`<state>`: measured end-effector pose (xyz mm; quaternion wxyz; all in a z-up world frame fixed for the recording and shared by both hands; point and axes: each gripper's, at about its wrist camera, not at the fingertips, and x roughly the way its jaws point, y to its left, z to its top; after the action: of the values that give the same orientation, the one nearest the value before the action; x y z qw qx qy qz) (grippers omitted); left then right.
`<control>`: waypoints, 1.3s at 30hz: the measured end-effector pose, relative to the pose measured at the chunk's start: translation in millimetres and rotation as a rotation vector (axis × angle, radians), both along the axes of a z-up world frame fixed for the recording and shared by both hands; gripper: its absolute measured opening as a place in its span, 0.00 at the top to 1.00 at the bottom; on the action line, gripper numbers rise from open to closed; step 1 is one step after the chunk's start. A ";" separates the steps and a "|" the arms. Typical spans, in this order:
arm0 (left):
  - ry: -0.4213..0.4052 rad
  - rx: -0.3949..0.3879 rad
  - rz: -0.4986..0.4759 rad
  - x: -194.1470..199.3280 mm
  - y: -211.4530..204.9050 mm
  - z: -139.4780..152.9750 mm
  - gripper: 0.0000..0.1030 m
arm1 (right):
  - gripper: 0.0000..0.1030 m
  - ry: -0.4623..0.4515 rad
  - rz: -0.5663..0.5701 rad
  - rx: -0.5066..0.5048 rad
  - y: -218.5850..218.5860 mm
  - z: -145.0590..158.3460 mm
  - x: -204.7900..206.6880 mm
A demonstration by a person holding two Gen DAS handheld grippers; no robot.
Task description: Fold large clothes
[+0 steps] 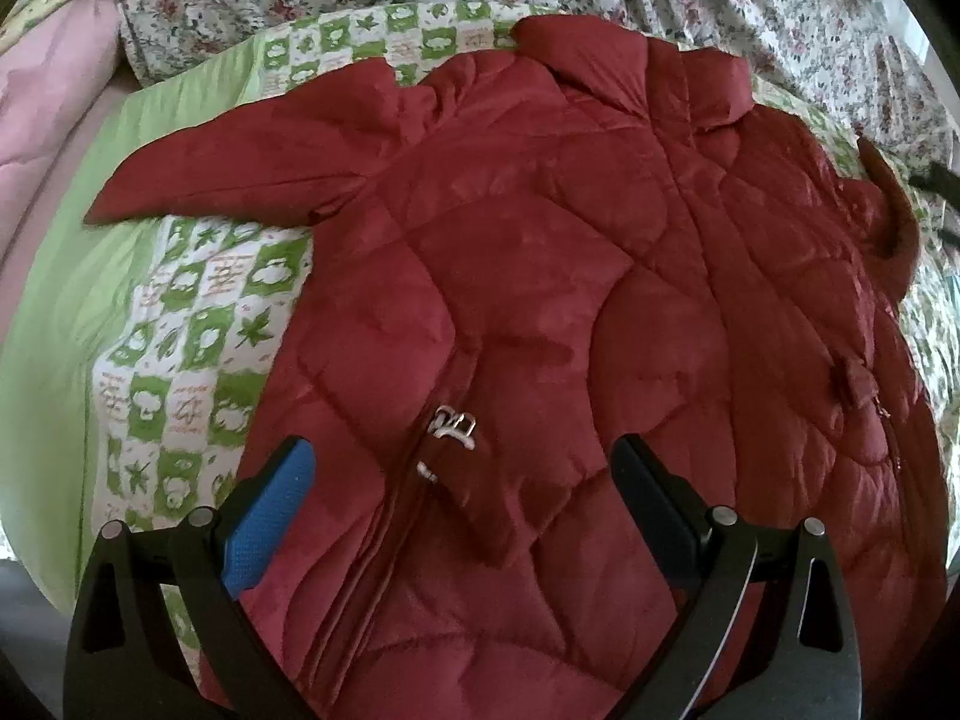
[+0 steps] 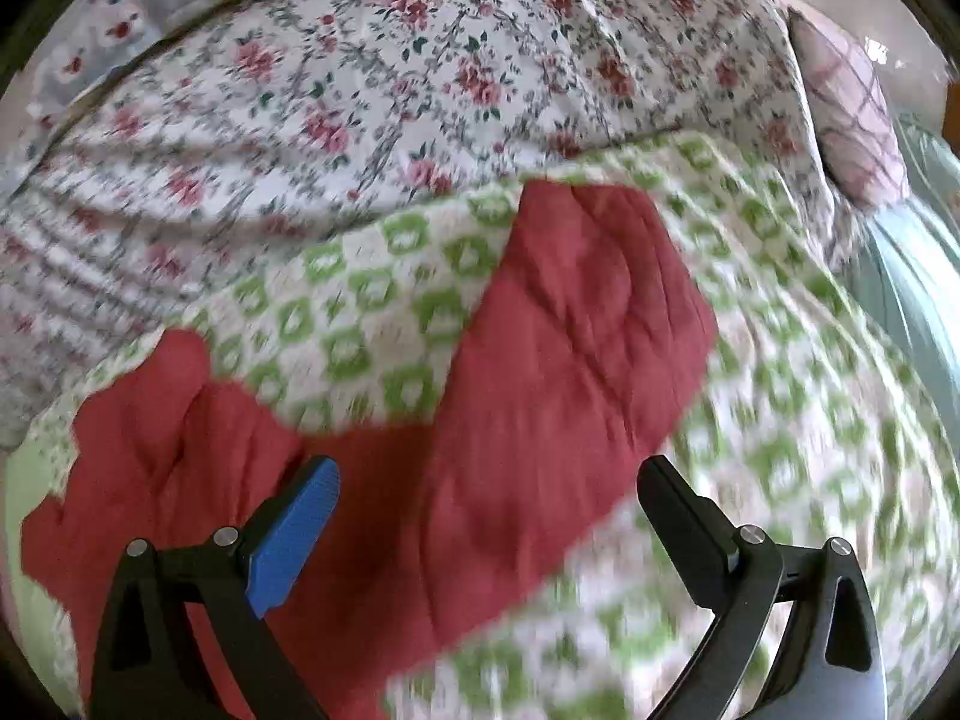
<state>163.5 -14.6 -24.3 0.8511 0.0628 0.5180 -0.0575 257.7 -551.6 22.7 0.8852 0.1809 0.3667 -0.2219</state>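
A dark red quilted jacket (image 1: 540,300) lies spread face up on a green and white patterned bed cover (image 1: 198,348). Its collar is at the far side, one sleeve (image 1: 240,162) points out to the left, and a metal zip pull (image 1: 453,429) sits on the lower front. My left gripper (image 1: 462,468) is open and empty just above the jacket's hem, astride the zip. In the right wrist view, which is blurred, the other sleeve (image 2: 570,324) stretches away over the cover. My right gripper (image 2: 489,492) is open and empty above that sleeve's near part.
A white quilt with red flowers (image 2: 420,72) is bunched along the far side of the bed. A pink pillow (image 2: 852,114) lies far right, with pale green sheet (image 2: 918,276) beside it. Pink bedding (image 1: 54,96) lies at the left edge.
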 end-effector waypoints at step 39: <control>0.060 -0.080 0.010 -1.3 18.3 -4.3 0.03 | 0.88 -0.071 0.685 0.242 237.3 -18.4 -7.5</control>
<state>162.2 3.6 -28.6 0.8374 0.0243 0.5407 -0.0759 250.2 -314.3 4.2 0.8925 0.1585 0.3988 0.1389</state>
